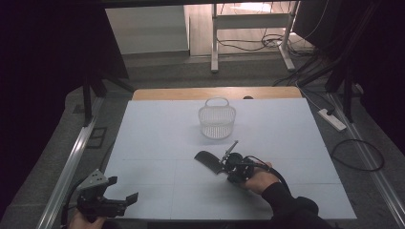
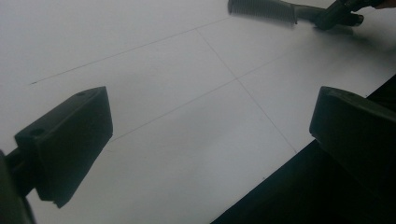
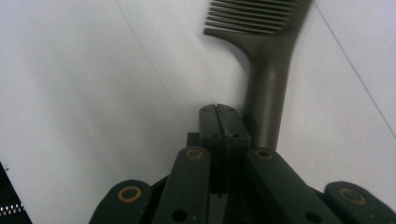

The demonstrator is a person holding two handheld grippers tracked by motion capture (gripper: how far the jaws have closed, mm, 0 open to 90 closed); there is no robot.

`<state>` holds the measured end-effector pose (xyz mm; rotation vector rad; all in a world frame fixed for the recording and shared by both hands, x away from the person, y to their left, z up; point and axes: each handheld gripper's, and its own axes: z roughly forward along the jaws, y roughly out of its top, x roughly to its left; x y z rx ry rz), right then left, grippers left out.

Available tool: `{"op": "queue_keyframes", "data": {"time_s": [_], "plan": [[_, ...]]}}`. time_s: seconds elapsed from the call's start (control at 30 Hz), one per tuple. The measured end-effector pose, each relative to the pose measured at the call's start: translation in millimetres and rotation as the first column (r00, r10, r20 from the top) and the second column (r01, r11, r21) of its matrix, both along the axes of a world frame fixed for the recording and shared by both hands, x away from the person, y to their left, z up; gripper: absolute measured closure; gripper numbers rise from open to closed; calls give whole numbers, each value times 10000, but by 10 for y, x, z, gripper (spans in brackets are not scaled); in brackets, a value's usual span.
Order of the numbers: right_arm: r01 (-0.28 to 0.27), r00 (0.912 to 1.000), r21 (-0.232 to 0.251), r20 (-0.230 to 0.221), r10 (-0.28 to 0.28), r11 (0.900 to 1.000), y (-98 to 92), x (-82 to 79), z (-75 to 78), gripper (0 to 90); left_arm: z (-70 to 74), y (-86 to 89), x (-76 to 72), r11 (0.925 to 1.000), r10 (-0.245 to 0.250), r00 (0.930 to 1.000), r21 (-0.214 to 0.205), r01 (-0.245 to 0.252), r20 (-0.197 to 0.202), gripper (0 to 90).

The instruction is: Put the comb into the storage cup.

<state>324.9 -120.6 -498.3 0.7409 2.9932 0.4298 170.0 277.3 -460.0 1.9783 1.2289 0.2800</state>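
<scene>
A dark wide-toothed comb lies flat on the white table, a little right of centre. My right gripper is down at the comb's handle end. In the right gripper view its jaws are pressed together with nothing between them, and the comb's handle runs alongside them on the right, teeth pointing away. My left gripper hovers at the table's near left corner, jaws wide apart over bare table. The comb and the right gripper show far off in the left gripper view.
A white mesh basket with a handle stands upright toward the far middle of the table. The table's front edge runs just below the left gripper. On the floor to the right are a power strip and cables.
</scene>
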Motion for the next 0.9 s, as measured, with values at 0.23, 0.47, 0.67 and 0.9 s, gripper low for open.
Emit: {"op": "queue_keyframes", "data": {"time_s": [0.23,0.47,0.67,0.9], "plan": [[177,9998,-35,5,-177,9998,-81,57,4,896,0,0,0,10000,5,10000,-4,-5,5,3],[196,9998,-17,17,-196,9998,-86,54,5,896,0,-1,0,10000,8,10000,-2,-8,5,4],[108,9999,251,44,-109,9996,-81,25,72,896,0,-1,1,10000,11,10000,0,-11,1,4],[98,9990,702,421,-128,9975,-92,-3,212,883,0,-2,2,10000,17,10000,11,-17,-6,4]]}}
